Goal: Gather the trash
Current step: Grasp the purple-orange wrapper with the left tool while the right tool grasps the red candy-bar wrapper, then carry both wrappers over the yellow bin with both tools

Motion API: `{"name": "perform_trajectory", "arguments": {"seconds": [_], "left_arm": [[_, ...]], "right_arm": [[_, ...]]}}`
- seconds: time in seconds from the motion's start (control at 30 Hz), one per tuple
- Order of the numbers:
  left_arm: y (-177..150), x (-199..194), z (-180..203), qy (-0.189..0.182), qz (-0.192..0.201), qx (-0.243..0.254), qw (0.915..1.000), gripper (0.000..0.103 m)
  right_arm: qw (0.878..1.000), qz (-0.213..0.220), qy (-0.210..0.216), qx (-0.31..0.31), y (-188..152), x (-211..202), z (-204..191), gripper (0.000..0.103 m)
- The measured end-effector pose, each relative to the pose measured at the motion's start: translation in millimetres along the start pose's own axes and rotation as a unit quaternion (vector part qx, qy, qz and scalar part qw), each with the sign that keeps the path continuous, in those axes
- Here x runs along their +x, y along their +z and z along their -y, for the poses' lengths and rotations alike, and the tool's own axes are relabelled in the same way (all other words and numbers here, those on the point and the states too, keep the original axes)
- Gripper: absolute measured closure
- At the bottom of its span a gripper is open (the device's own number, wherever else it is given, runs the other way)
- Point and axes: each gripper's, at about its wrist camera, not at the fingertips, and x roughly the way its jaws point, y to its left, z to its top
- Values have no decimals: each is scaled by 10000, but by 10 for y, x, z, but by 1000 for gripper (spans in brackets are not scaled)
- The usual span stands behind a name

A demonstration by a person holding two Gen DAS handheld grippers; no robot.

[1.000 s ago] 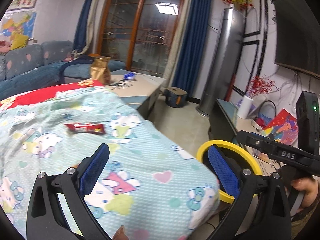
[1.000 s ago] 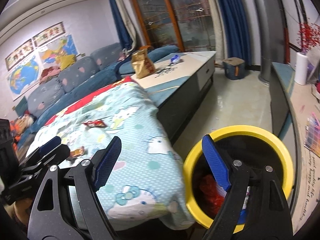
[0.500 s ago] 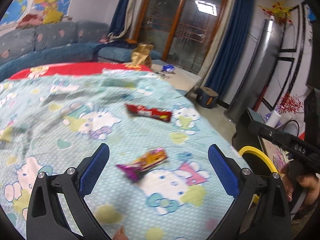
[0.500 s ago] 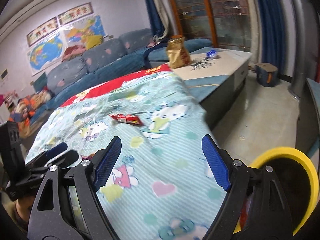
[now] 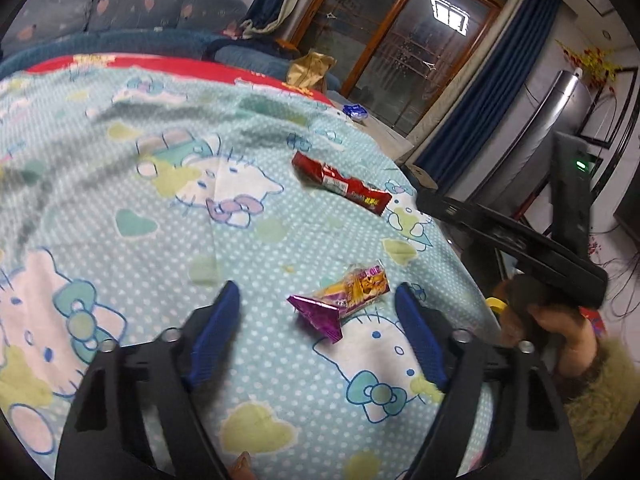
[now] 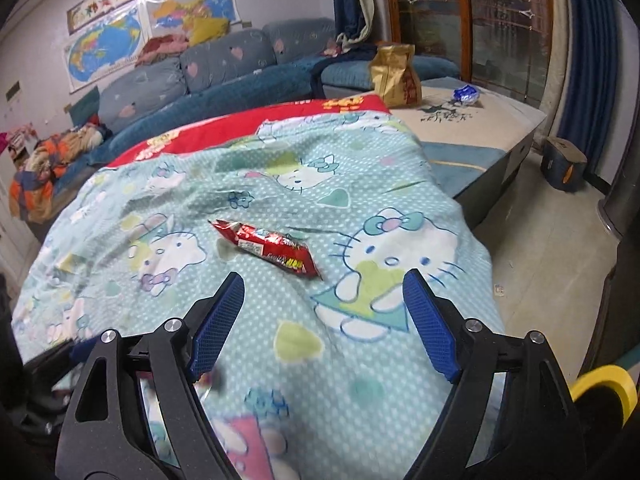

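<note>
A purple and yellow snack wrapper (image 5: pixel 344 300) lies on the cartoon-print blanket (image 5: pixel 160 208), between the blue pads of my left gripper (image 5: pixel 318 300). Its jaws are closing, and the pads stand clear of the wrapper. Farther back lies a red wrapper (image 5: pixel 340 184). In the right wrist view the same red wrapper (image 6: pixel 266 246) rests just beyond my right gripper (image 6: pixel 324 292), whose jaws are closing with nothing between them. The yellow-rimmed bin (image 6: pixel 604 384) shows at the lower right, and a sliver of its rim (image 5: pixel 495 303) shows past the blanket's edge.
A low table (image 6: pixel 472 128) behind the blanket carries a brown paper bag (image 6: pixel 394 76) and a blue wrapper (image 6: pixel 466 94). A blue sofa (image 6: pixel 208 76) runs along the back. A person's hand (image 5: pixel 560 324) holds the right gripper. Tiled floor (image 6: pixel 552 248) lies on the right.
Both grippers swung left from the yellow bin to over the blanket and dropped lower. The left jaws have narrowed around the purple wrapper. The red wrapper came near the right gripper.
</note>
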Motion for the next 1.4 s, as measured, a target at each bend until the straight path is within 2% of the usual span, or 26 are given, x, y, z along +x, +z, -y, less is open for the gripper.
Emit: {"name": "perform_trajectory", "arguments": {"seconds": [0.03, 0.2, 0.23, 0.27, 0.4, 0.43, 0.47, 0.53, 0.7, 1.0, 1.4], "left_arm": [[-10, 18, -8, -44, -33, -41, 10000, 44], [-60, 103, -34, -208, -171, -178, 9995, 56], [-65, 108, -27, -220, -179, -165, 9995, 57], [-66, 110, -24, -228, -184, -162, 9994, 57], [-69, 137, -21, -259, -213, -161, 9993, 65], [-67, 148, -21, -265, -219, -159, 9993, 68], [-68, 154, -23, -268, -224, -158, 9993, 70], [-76, 156, -28, -279, -237, -156, 9992, 77], [-93, 147, -4, -320, -226, -98, 9992, 80], [-93, 47, 200, -542, -93, 59, 9985, 81], [-71, -85, 574, -838, 47, 409, 9956, 81]], "right_arm": [[10000, -33, 16, -26, 11, 48, -8, 36], [9997, -212, 8, -142, 101, 286, -73, 45], [9996, -246, 8, -138, 115, 322, -77, 50], [9994, -319, 17, -126, 128, 381, -76, 60], [9985, -537, 112, -19, 144, 545, -52, 77], [9983, -570, 139, -4, 138, 567, -48, 89], [9980, -603, 200, -1, 128, 578, -48, 94], [9982, -562, 213, -18, 95, 549, -61, 96], [9989, -344, 289, 164, -17, 333, -37, 97], [9986, 97, 177, 499, -270, -267, 152, 98], [9937, 323, -13, 1075, -587, -843, 560, 99]]}}
